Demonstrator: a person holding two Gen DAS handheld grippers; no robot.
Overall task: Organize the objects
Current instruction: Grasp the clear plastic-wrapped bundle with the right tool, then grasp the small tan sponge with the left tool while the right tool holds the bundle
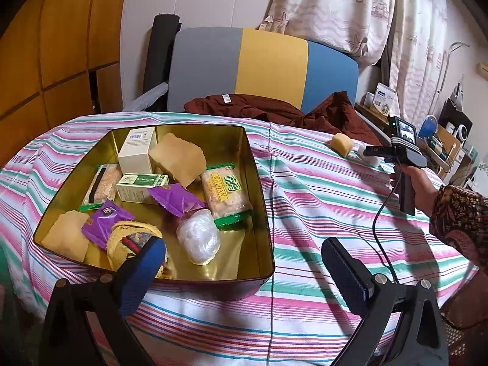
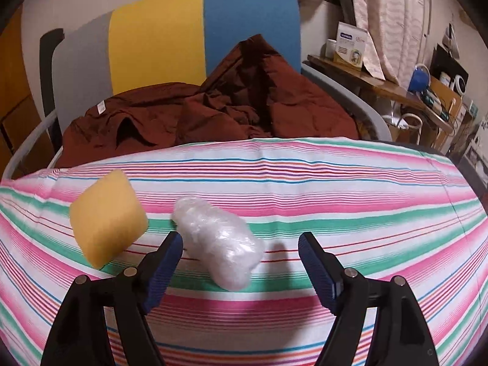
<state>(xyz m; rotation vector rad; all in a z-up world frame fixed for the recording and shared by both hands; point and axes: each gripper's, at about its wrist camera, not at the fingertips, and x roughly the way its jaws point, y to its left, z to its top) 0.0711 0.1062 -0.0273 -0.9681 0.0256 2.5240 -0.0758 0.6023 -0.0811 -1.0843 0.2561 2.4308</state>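
Readable print in my tin

Only "WEIDAN" reads clearly, on the green-edged snack pack (image 1: 227, 193); the white box (image 1: 137, 149) shows a barcode, digits illegible.

Striped tablecloth (image 1: 320, 189) carries gold tin (image 1: 259, 219), yellow sponge (image 2: 106, 216), plastic-wrapped bundle (image 2: 219, 244).

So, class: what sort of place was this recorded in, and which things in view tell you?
Probably a lived-in room at home, perhaps a bedroom: a patterned fabric curtain, a crumpled dark-red garment beyond the striped cloth, and a cluttered wooden side shelf.

sponge (image 2: 106, 217) left of plastic bundle (image 2: 219, 242)
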